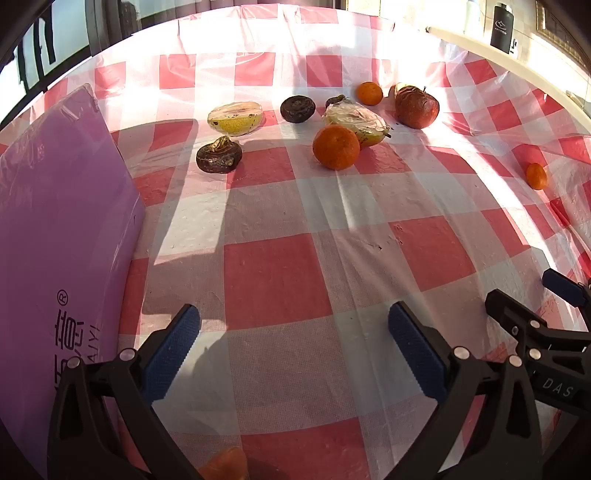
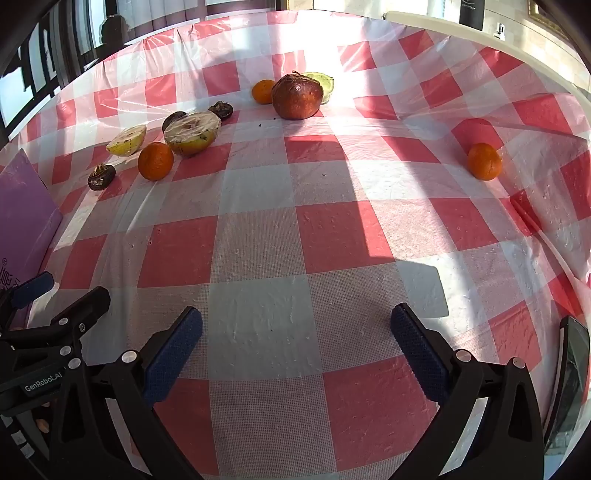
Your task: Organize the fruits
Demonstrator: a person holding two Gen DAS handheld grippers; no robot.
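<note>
Fruit lies across the far half of the red-and-white checked tablecloth (image 1: 277, 273). A large tangerine (image 1: 336, 147) sits in front of a film-wrapped pear half (image 1: 356, 120). Another wrapped half (image 1: 236, 119) lies to its left, with dark round fruits (image 1: 219, 155) (image 1: 297, 108) close by. Behind them are a wrinkled red apple (image 1: 416, 106) and a small tangerine (image 1: 369, 93). One tangerine (image 2: 484, 161) sits alone at the right. My left gripper (image 1: 291, 321) and right gripper (image 2: 295, 321) hover side by side over the near cloth, both open, nothing between their fingers.
A purple box (image 1: 62, 221) stands along the left edge of the table. A dark phone-like slab (image 2: 570, 376) lies at the near right. A black bottle (image 1: 502, 24) stands on the ledge behind the table. An orange piece (image 1: 225, 463) shows under my left gripper.
</note>
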